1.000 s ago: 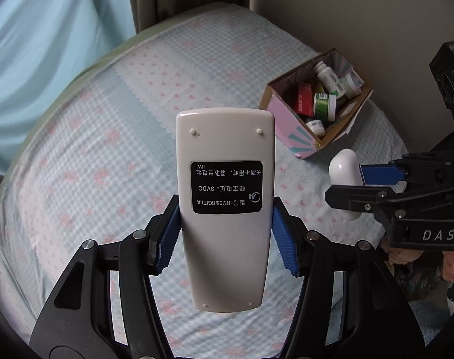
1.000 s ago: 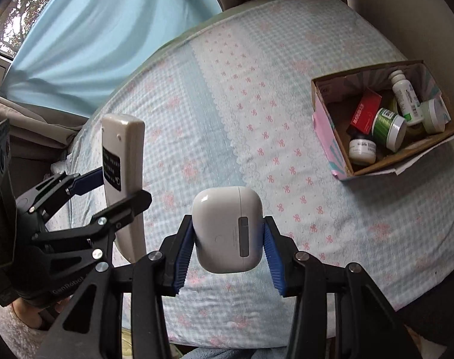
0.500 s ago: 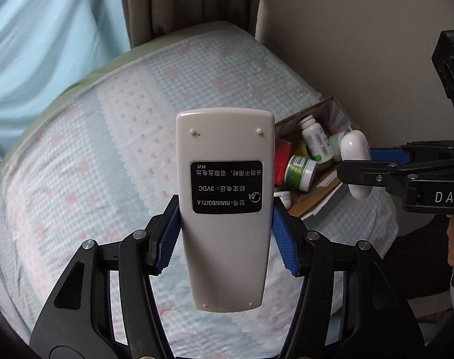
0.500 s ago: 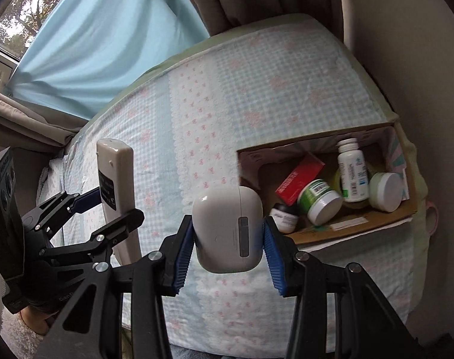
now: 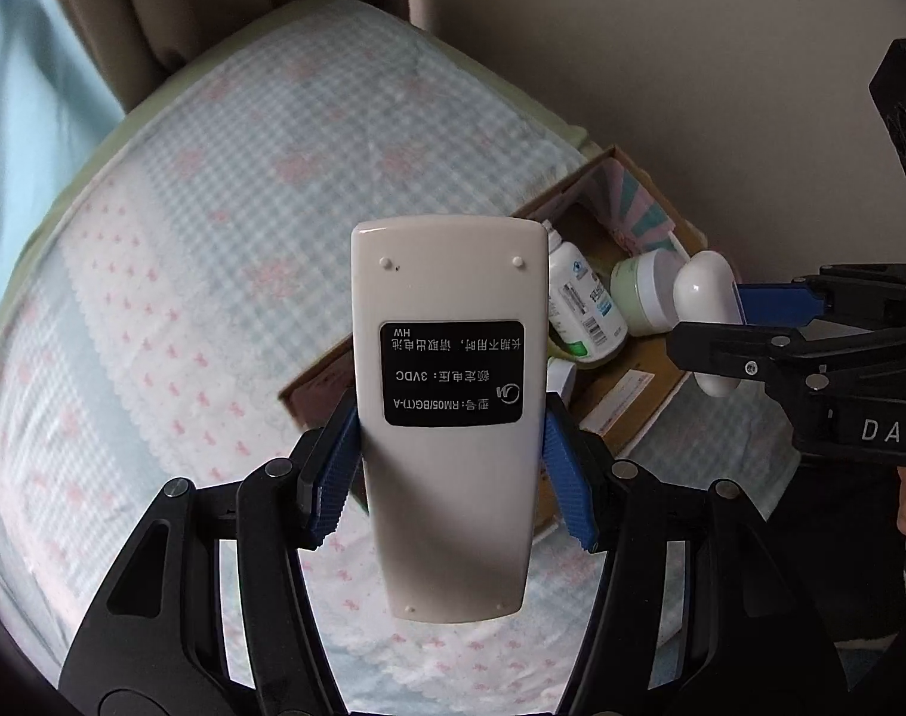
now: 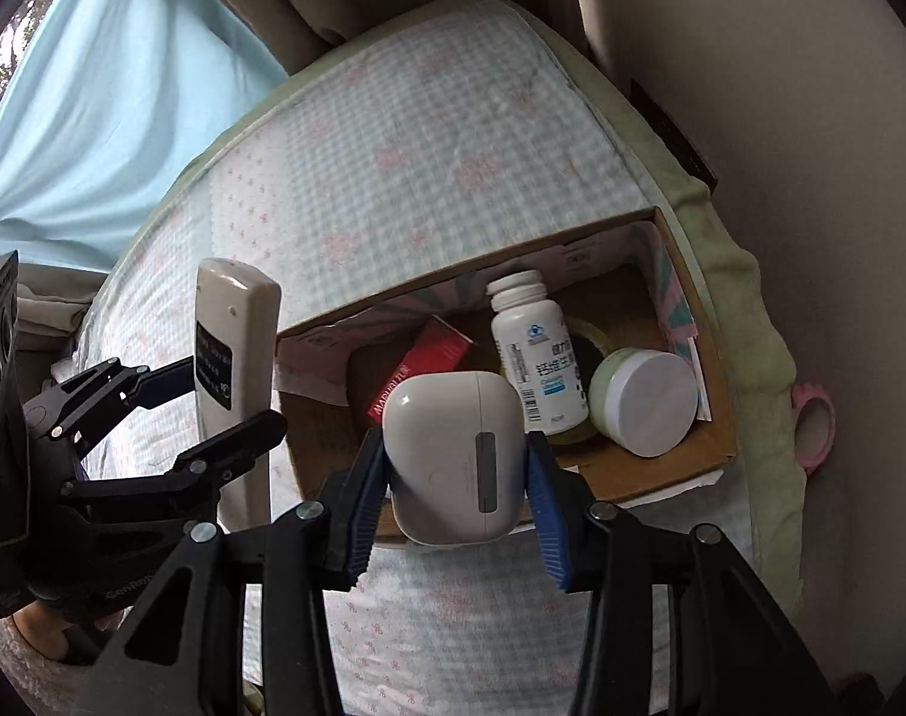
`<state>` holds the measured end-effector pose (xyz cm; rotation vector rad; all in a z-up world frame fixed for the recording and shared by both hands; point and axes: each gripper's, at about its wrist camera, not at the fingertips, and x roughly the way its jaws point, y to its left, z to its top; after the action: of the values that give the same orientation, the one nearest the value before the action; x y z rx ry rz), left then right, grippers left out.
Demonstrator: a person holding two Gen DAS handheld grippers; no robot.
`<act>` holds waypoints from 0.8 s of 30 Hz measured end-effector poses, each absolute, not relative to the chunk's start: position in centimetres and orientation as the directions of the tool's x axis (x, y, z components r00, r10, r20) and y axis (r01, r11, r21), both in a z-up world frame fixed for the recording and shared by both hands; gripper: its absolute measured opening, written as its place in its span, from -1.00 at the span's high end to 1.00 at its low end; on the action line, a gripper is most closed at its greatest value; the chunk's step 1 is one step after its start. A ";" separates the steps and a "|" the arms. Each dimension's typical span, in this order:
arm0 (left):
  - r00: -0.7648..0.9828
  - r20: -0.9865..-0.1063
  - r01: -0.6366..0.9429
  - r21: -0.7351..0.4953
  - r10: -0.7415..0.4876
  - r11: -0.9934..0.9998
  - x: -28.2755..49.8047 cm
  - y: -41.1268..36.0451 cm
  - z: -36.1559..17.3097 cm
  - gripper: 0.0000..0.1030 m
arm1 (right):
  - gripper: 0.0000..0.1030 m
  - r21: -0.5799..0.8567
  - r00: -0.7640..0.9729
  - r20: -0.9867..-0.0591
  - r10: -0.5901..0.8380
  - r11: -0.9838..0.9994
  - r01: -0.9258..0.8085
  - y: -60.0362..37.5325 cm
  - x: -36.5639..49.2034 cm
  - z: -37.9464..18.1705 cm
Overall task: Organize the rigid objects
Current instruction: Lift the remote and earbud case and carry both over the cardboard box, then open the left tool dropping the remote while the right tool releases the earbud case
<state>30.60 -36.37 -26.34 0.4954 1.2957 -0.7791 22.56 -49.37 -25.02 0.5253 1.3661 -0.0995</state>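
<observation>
My left gripper (image 5: 450, 465) is shut on a cream remote control (image 5: 447, 417), held back side up in the air over the near left corner of a cardboard box (image 5: 626, 417). My right gripper (image 6: 453, 477) is shut on a white earbud case (image 6: 453, 453), held over the box's (image 6: 662, 471) front edge. The box holds a white pill bottle (image 6: 533, 352), a green jar with a white lid (image 6: 644, 403) and a red carton (image 6: 420, 367). The remote (image 6: 232, 358) also shows in the right wrist view, the case (image 5: 703, 298) in the left wrist view.
The box sits at the right edge of a bed with a blue checked cover (image 6: 405, 137), next to a beige wall (image 6: 781, 119). Curtains (image 6: 125, 107) hang behind the bed. A pink ring (image 6: 814, 426) lies off the bed's right edge.
Both grippers have moved forward and to the right with their objects, from over the open bed to above the box, which now looks much larger and nearer.
</observation>
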 end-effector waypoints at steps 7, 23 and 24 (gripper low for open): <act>0.020 -0.991 0.830 -0.056 -0.131 0.556 30.7 -40.7 -32.2 -0.06 | 0.20 0.310 0.195 -0.948 0.251 0.866 0.393 -50.6 21.8 -30.3; 0.065 -0.996 0.900 0.033 -0.059 0.435 30.7 -42.3 -37.4 -0.07 | 0.18 0.236 0.246 -0.954 0.169 0.932 0.275 -48.4 20.6 -34.9; 0.074 -0.996 0.903 0.045 -0.052 0.428 30.6 -42.4 -37.4 -0.11 | 0.16 0.230 0.245 -0.956 0.164 0.934 0.272 -48.4 20.5 -35.0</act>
<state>30.64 -42.43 -37.41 0.8634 1.2942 -0.8703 20.46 -48.43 -34.97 0.3860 1.3313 -0.0760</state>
